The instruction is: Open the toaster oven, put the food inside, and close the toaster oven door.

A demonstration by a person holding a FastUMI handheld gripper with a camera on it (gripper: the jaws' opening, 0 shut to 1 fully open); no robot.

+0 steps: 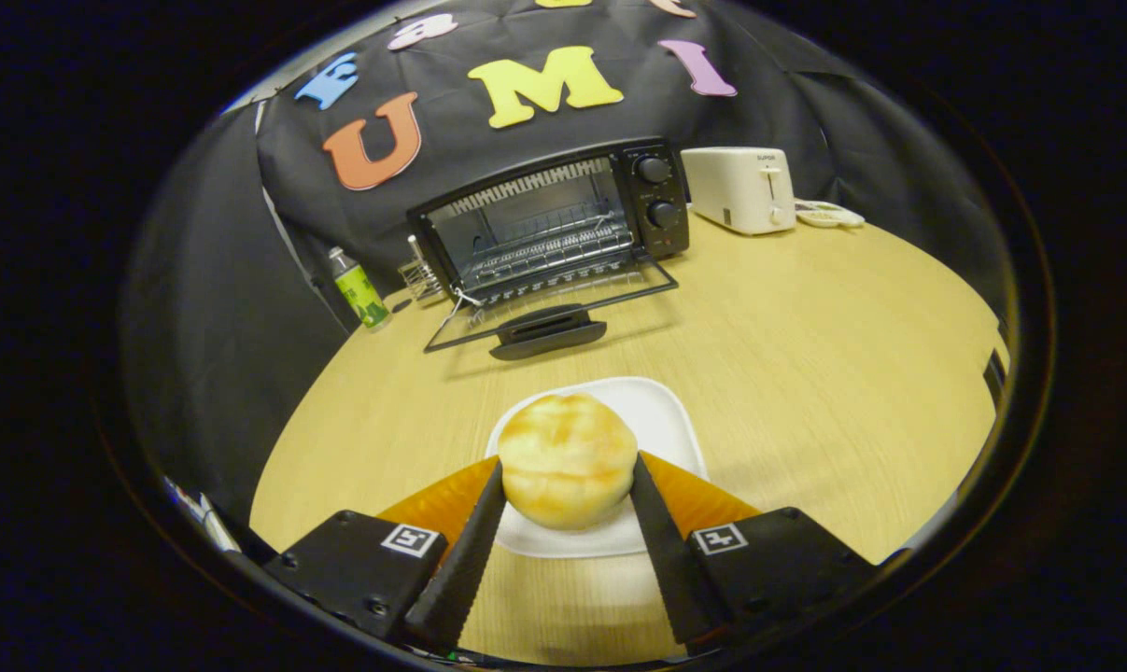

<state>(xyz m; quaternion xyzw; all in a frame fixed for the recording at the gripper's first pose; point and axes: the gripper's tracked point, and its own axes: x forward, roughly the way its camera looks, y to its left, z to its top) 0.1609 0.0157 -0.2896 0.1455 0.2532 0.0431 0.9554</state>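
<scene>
Oven door: toaster oven (pixel 563 224) already open, door (pixel 549 313) lying flat on the table (pixel 806 355).
Food: bun (pixel 567 459) on the white plate (pixel 661 415), not yet inside.
Gripper: gripper (pixel 567 471) clamped on the bun's sides.
Left: load, close door.

Wood-grain table (pixel 806 355), matt; glossy plate (pixel 661 415); metal oven rack (pixel 544 247).

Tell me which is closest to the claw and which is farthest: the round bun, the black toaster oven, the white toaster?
1. The round golden bun, between the claw's two fingers, which touch its sides, on a white square plate.
2. The black toaster oven, beyond the plate, glass door folded down open.
3. The white pop-up toaster, farthest, beside the oven's knob side by the wall.
</scene>
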